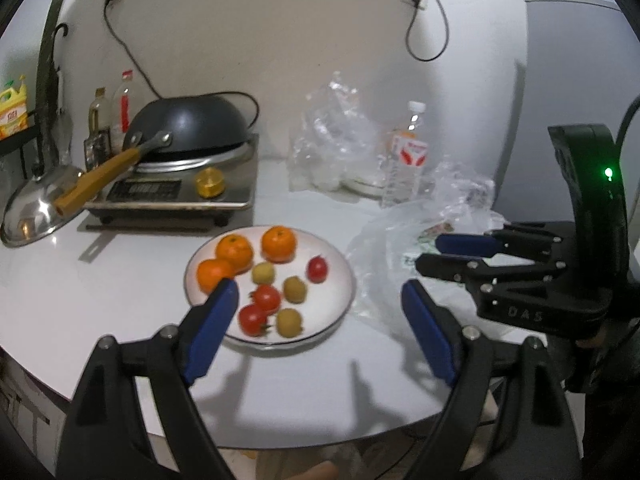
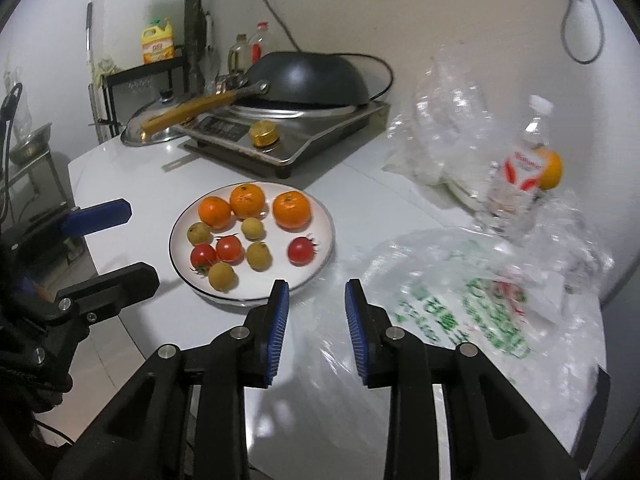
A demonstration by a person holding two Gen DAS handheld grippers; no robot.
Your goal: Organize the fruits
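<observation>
Left wrist view: the left gripper (image 1: 316,304) hangs released above the plate (image 1: 340,276) of fruit. The right gripper (image 2: 317,300), parted and empty, hovers beside the plastic bag (image 2: 460,292).

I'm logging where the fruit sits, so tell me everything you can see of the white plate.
The white plate is round and shallow, glossy like ceramic, with a thin dark rim line. It lies flat on the white table, in front of the induction cooker and beside the printed plastic bag, whose edge reaches its rim. It holds three oranges, three red tomatoes and four small yellow-brown fruits. Neither gripper touches it.
</observation>
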